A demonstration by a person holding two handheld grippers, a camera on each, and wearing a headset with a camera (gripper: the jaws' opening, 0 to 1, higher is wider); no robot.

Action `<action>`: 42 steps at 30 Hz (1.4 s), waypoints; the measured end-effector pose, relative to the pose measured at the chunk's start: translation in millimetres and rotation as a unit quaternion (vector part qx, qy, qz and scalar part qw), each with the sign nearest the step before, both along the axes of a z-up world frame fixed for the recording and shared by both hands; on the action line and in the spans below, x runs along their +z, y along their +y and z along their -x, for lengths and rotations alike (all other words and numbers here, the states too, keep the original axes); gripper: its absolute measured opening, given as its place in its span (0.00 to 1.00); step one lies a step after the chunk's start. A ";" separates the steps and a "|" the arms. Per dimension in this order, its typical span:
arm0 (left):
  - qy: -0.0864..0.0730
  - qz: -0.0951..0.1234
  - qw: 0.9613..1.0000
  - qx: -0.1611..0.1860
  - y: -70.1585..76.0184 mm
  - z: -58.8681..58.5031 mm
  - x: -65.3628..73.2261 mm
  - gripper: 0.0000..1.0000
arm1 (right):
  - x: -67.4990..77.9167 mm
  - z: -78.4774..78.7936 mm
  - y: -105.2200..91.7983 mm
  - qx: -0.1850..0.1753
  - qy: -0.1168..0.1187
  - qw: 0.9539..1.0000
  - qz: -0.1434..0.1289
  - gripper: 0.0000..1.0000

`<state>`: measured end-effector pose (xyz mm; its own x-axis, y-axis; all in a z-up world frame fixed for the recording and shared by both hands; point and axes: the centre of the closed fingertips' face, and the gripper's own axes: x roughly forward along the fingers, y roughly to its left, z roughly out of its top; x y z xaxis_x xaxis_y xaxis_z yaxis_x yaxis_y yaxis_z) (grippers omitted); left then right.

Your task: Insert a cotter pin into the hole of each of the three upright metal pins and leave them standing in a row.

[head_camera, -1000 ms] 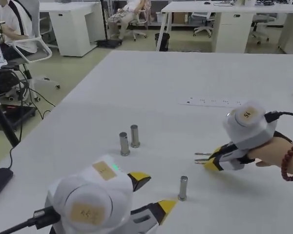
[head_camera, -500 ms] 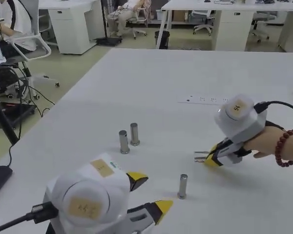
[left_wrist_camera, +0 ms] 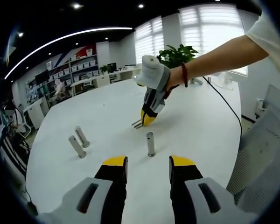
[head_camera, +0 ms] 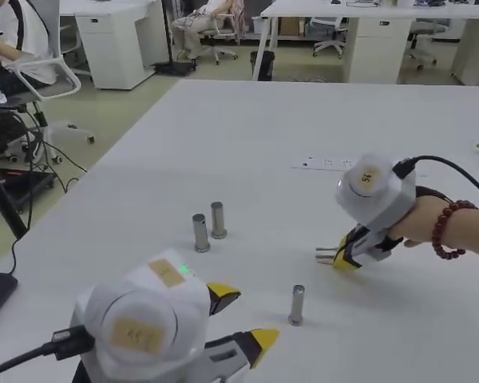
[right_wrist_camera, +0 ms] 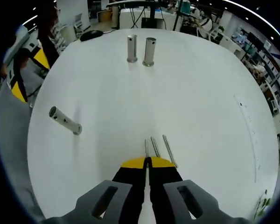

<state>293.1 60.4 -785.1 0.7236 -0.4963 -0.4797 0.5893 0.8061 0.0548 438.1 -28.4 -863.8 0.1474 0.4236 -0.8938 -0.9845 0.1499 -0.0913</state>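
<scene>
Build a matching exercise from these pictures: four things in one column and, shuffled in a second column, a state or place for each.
1. left gripper
2. right gripper
3. lone metal pin
4. power strip

A. lies flat on the table, beyond the right gripper
B. shut on cotter pins
C. open, holding nothing
D. stands upright just ahead of the left gripper

Pairs: 1-C, 2-B, 3-D, 4-A

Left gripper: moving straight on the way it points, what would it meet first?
Probably the lone upright metal pin, standing almost in line ahead of the left gripper, jaws open; the right gripper lies beyond, though depth is unclear.
</scene>
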 end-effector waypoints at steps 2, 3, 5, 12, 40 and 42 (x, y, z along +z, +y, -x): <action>0.000 -0.001 1.000 -0.002 -0.3 -0.5 0.0 0.34 | 0.0 1.3 0.0 0.004 -0.006 1.000 -0.001 0.02; 0.001 -0.001 1.000 -0.002 -0.1 -0.9 -0.2 0.34 | 0.1 1.9 0.1 0.005 -0.009 1.000 -0.001 0.01; 0.003 -0.003 1.000 -0.003 0.3 -1.6 -0.4 0.34 | 0.7 2.4 -0.2 0.006 -0.016 1.000 -0.002 0.01; 0.000 0.005 1.000 -0.006 2.0 -8.3 5.5 0.34 | 5.4 0.5 -2.0 0.004 -0.034 0.999 -0.016 0.01; 0.046 0.089 0.994 -0.037 -26.3 -36.3 26.8 0.24 | 105.3 75.9 12.9 0.090 -0.151 0.976 -0.125 0.01; 0.049 0.099 0.993 -0.044 -30.7 -35.7 29.1 0.23 | 110.3 83.0 15.5 0.097 -0.157 0.974 -0.132 0.01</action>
